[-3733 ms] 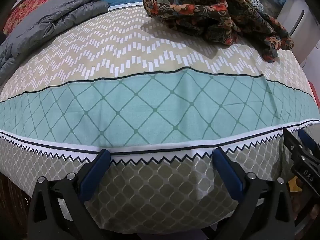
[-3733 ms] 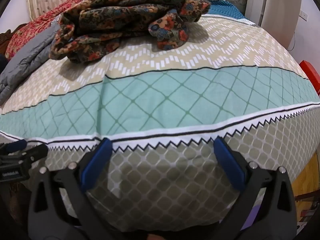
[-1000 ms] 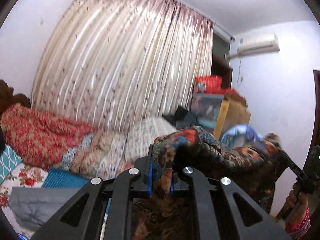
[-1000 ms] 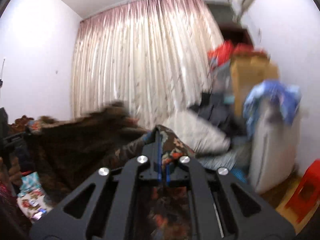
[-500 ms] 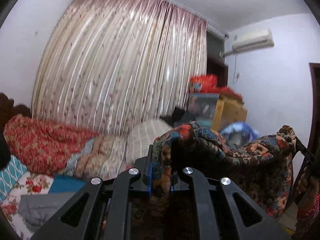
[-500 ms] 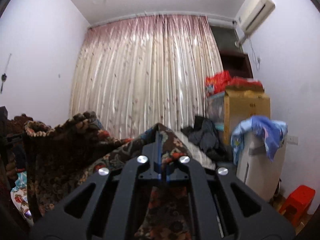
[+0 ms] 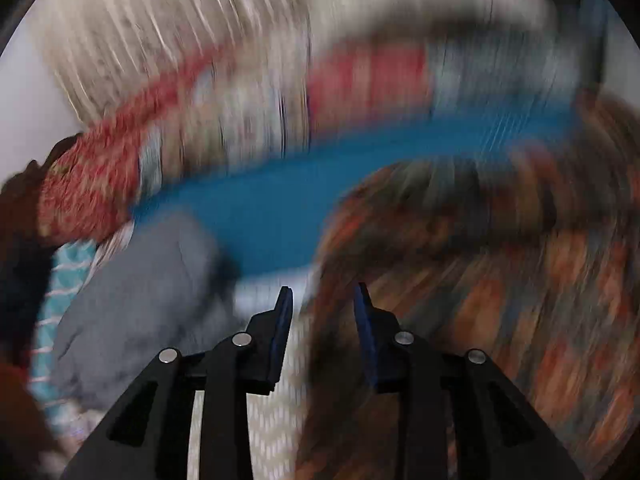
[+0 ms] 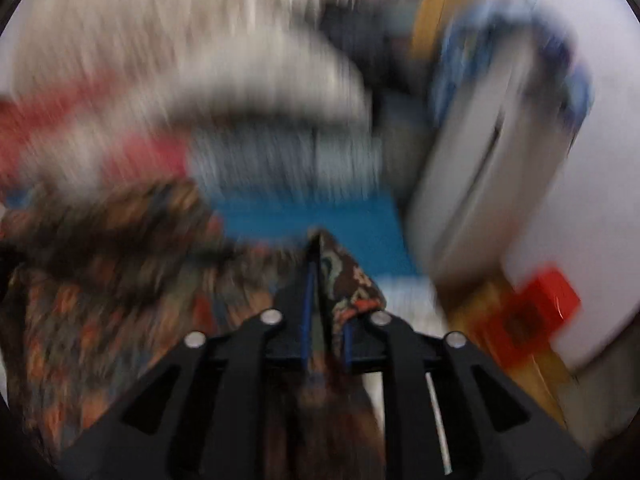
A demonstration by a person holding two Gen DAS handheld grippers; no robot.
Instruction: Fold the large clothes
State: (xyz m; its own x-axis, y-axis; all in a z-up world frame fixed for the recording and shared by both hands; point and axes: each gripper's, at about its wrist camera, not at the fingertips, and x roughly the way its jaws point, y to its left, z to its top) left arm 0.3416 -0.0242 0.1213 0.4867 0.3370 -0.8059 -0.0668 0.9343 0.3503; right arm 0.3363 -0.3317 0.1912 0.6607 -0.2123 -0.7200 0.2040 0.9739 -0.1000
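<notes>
Both views are smeared by motion blur. The left claw [image 7: 323, 300] is seen with its blue-padded fingers [image 7: 282, 320] parted and nothing gripped between them; the flowered garment [image 7: 500, 280] is spread just right of and beyond the tips, its dark, orange-flecked cloth lying soft and rumpled on the bed [image 7: 280, 432]. The right claw [image 8: 316, 248] is pinched narrow on a pointed fold of the same garment [image 8: 100, 280], whose bulk trails away to the left. A gray quilt [image 7: 140, 300] is bunched left of the left claw, with a blue sheet [image 7: 280, 216] beyond it. Behind are pale pleated curtains [image 7: 160, 20]. To the right, a red stool [image 8: 536, 312] is seen beside the bed's edge, below a white appliance [image 8: 480, 184].
</notes>
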